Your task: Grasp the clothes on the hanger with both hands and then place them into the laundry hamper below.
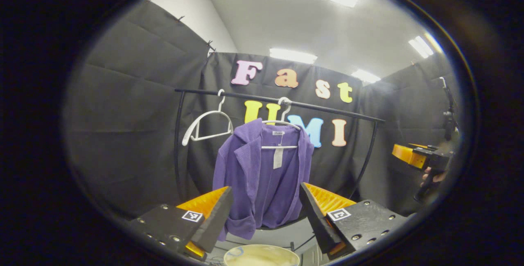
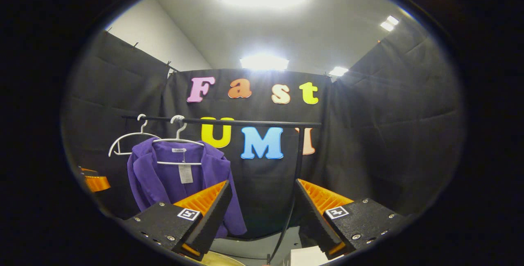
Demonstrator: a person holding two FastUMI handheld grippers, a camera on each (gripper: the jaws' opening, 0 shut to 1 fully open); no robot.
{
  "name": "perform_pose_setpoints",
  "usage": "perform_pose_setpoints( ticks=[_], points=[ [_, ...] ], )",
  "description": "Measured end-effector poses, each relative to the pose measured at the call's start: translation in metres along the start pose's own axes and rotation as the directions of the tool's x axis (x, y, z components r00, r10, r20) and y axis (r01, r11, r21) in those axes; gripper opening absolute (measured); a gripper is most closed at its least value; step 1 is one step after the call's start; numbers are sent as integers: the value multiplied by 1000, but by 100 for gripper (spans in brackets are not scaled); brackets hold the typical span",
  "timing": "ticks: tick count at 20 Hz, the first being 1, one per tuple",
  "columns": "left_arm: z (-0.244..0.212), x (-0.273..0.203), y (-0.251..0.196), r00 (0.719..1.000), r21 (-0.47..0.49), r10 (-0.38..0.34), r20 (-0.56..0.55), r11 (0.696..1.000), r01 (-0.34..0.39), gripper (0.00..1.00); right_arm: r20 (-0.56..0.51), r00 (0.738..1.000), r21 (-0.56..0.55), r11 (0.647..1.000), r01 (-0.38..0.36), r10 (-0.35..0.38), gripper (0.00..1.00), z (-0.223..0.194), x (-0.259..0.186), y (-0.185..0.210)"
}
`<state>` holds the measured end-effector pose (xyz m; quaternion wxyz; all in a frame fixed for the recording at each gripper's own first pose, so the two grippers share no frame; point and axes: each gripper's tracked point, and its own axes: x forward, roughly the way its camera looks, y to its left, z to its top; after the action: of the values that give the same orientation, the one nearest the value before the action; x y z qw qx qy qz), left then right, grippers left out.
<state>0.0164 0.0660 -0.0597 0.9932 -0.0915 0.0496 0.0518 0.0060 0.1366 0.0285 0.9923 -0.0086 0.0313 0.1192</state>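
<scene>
a purple jacket (image 1: 262,176) hangs on a white hanger (image 1: 280,123) on the black rail (image 1: 282,103), with a bare hanger (image 1: 208,125) just beside it. in the left gripper view the left hand-held gripper (image 1: 266,213) has its fingers wide apart, holding nothing, with the jacket between them but farther off. the hamper (image 1: 262,255) rim peeks in at the bottom, below the jacket. the right hand-held gripper (image 1: 413,155) shows far off at the side (a hand (image 1: 434,176) holds it). in the right gripper view its fingers stand wide apart too, and the jacket hangs off to the left.
</scene>
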Motion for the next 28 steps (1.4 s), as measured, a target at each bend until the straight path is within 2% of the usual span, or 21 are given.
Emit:
perform_pose_setpoints(
  ticks=[2,6,10,11,14,19,20,21,22,24,25,26,28],
  points=[
    [6,14,0,1000,-22,29,1,999,-29,94,-14,998,3,998,-58,58,95,-4,17,17],
    [21,45,6,991,-24,130,17,991,-130,94,-30,987,7,987,-158,158,95,-10,56,52],
    [24,80,24,962,-70,272,14,960,-270,93,-50,959,52,960,-275,277,95,-21,111,92],
    [23,90,22,960,-91,278,15,957,-276,96,-58,952,53,953,-299,302,95,-25,125,100],
    [26,131,24,950,-111,311,40,946,-305,94,-65,929,22,931,-363,364,95,-38,167,123],
    [8,190,24,912,-44,411,19,911,-410,94,-130,902,64,912,-406,411,95,-87,222,144],
    [3,202,25,903,-35,430,11,903,-429,89,-140,903,59,914,-402,406,93,-97,233,145],
    [-3,213,28,892,-25,452,4,892,-452,93,-148,903,53,915,-400,404,95,-104,244,146],
    [-6,221,31,881,-16,473,0,881,-473,94,-149,901,53,913,-404,407,95,-111,253,147],
    [-7,233,36,862,6,507,8,862,-507,94,-153,898,68,911,-408,413,95,-122,268,149],
    [-9,237,39,851,24,525,11,851,-525,89,-158,897,72,911,-406,413,95,-127,275,149],
    [-11,240,41,841,41,541,9,840,-541,93,-162,899,75,914,-400,407,95,-133,283,148],
    [-15,246,47,823,67,568,4,821,-567,94,-171,898,95,914,-394,404,95,-139,295,146]
  ],
)
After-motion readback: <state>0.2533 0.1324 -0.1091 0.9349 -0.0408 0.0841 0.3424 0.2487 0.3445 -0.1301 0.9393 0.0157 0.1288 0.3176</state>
